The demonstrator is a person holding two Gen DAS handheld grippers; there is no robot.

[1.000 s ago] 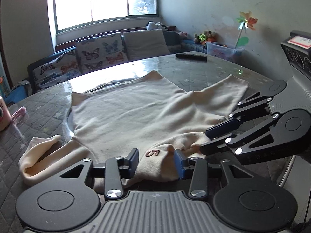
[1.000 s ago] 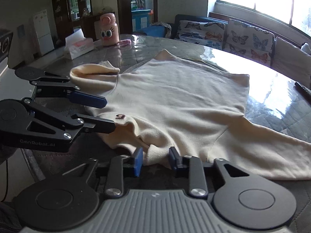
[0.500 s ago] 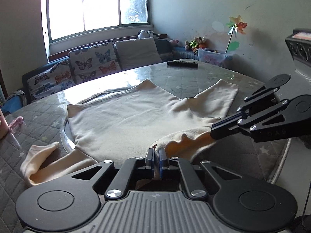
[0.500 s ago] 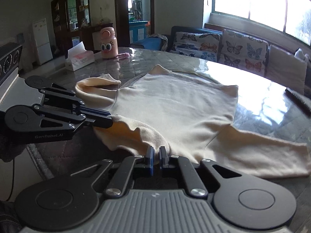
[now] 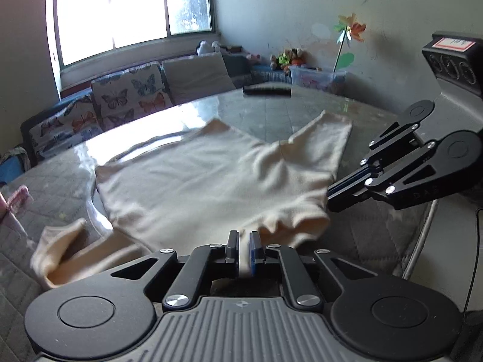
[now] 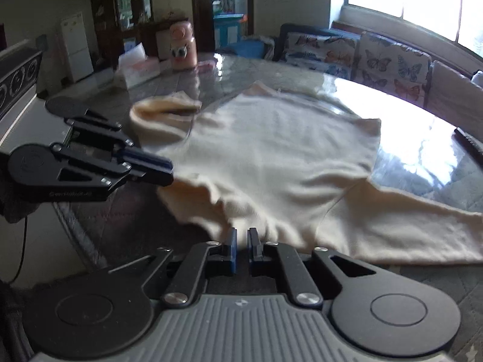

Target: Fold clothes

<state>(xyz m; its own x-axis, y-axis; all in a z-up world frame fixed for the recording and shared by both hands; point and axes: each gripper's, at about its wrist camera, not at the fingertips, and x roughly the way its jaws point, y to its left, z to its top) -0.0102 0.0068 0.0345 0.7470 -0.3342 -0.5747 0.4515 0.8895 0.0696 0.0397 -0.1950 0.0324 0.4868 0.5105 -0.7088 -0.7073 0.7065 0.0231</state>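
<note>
A glass-topped table [image 5: 271,111] in a sunlit living room bears a cream sweater [image 5: 211,178], spread out and unfolded; folding has barely begun. Left gripper [image 5: 244,249] and right gripper [image 6: 240,246] each pinch the near hem, lifted just ahead of their fingers, sleeves splayed beyond

Right sleeve of cream sweater [image 6: 271,163] cut off at right-wrist frame edge. Hem portion between left tool [image 5: 244,249] fingers hidden behind the pads; same at right tool [image 6: 241,246]. Pink bottle [image 6: 182,45] and tissue box [image 6: 139,66] motion-blurred, print unreadable. Red-bordered label [image 5: 449,43]: text illegible.
</note>
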